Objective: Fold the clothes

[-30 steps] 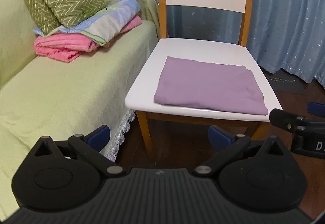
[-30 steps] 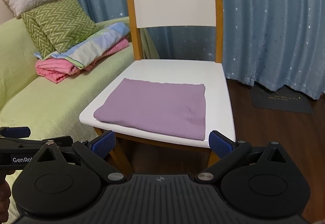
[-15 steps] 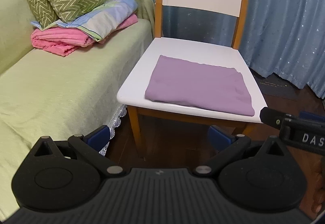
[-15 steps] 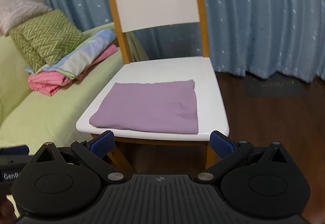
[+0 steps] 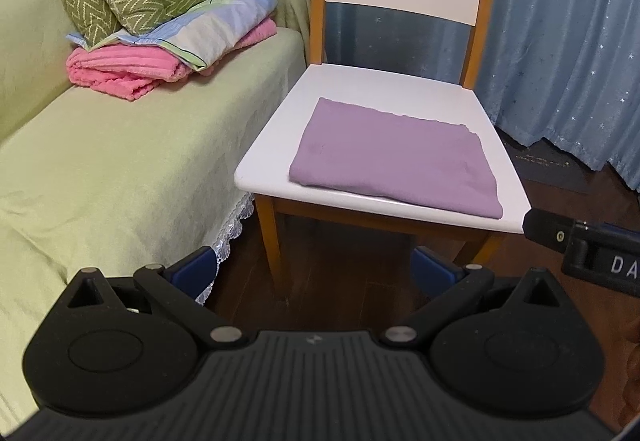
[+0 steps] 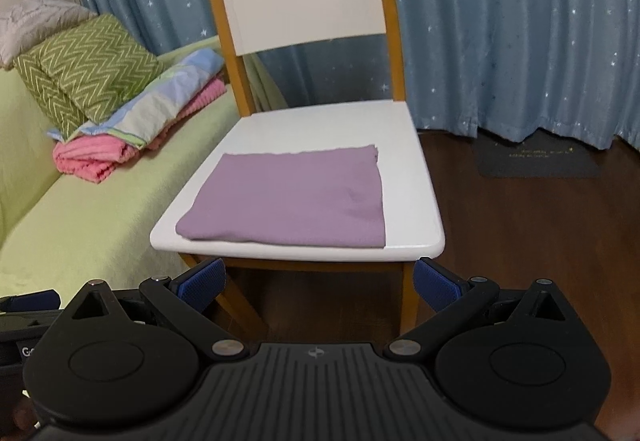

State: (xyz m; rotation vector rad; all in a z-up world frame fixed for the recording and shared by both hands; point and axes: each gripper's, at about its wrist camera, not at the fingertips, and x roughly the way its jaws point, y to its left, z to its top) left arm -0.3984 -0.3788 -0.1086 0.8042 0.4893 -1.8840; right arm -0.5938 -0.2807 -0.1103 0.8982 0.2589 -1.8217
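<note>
A folded purple cloth (image 6: 294, 197) lies flat on a white chair seat (image 6: 412, 209), beyond both claws. The left claw (image 5: 314, 271) and right claw (image 6: 320, 281) are spread wide, empty, apart from it. The chair's back is cut off at the top.

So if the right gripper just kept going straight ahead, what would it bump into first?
Probably the front edge of the chair seat, or the purple cloth lying folded on it. The open right gripper sits low, near seat height, so depth is hard to judge.
</note>
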